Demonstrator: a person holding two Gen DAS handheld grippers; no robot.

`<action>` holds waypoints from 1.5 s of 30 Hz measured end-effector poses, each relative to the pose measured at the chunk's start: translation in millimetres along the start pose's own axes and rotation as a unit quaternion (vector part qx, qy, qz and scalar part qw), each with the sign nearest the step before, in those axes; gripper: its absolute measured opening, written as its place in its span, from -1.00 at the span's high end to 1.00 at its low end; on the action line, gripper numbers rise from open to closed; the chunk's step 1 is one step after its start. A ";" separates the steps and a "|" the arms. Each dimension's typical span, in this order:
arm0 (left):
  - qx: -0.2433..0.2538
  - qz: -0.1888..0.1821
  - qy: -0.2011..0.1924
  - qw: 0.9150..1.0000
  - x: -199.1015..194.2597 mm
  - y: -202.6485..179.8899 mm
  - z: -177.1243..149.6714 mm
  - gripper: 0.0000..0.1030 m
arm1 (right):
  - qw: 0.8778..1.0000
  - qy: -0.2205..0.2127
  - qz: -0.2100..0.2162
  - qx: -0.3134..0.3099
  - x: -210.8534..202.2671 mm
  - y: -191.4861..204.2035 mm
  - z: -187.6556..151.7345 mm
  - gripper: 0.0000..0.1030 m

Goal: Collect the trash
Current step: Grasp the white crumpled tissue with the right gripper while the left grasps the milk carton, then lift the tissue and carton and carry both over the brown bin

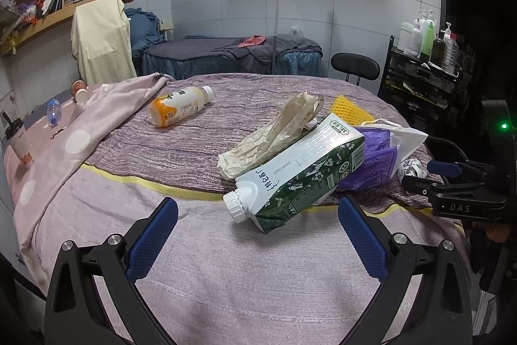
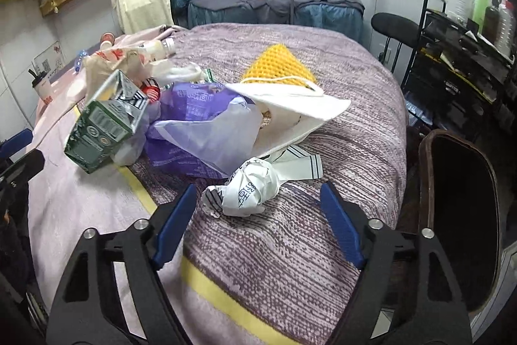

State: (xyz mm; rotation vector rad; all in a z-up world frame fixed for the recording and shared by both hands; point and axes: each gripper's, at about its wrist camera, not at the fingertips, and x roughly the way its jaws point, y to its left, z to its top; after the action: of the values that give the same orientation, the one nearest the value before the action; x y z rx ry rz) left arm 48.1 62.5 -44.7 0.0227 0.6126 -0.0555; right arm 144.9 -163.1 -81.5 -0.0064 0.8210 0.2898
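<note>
Lying just past the right gripper [image 2: 257, 199], whose jaws stand apart and empty, a crumpled wrapper [image 2: 245, 191] is seen on the bed [image 2: 290, 248]. The left gripper [image 1: 257, 212] is open too, with a carton [image 1: 297, 173] lying just beyond its tips. Farther back a bottle [image 1: 181, 107] is seen.

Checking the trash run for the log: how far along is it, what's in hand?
Nothing looks collected yet. Both tools are open and empty: the right tool straddles the crumpled white wrapper, pads not touching; the left tool faces the green carton. Still on the bed: orange bottle, paper bag, purple bag. The dark bin waits beside the bed.
</note>
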 end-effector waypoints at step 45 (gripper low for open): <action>0.168 -0.049 0.018 0.984 32.6 -45.2 12.6 -0.31 | 0.995 -0.027 0.043 0.086 -26.8 -25.4 -30.7 0.30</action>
State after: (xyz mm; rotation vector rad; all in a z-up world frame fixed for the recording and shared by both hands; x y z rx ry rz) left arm 79.3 15.4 -53.4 0.3205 0.6347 -0.2548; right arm 112.0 -197.9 -85.9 0.1978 0.7918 0.2975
